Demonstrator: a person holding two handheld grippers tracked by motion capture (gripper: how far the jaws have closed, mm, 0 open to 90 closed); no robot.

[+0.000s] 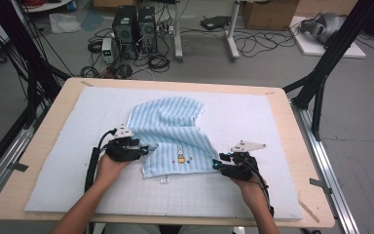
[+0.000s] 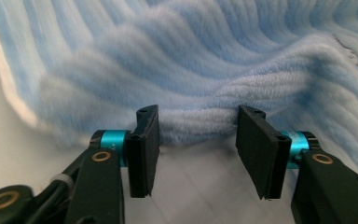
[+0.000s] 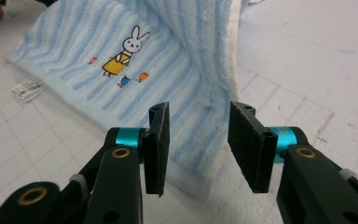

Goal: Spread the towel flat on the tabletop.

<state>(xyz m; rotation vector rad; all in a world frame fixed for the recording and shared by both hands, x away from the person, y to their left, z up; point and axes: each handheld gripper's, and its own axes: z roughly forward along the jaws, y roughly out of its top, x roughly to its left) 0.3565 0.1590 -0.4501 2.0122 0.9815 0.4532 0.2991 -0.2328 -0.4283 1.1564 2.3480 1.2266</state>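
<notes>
High view: one blue towel (image 1: 173,141), two grippers, left (image 1: 141,148) and right (image 1: 217,163), both parted, gripping nothing.

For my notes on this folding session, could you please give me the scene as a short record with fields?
surface: white gridded mat on a wooden table
item: light blue striped towel, partly folded, rabbit motif facing up
label: small tag at the towel's near edge
left gripper: jaws apart, at the towel's left edge, fabric between them but not pinched
right gripper: jaws apart, at the towel's near right corner, not pinched
</notes>
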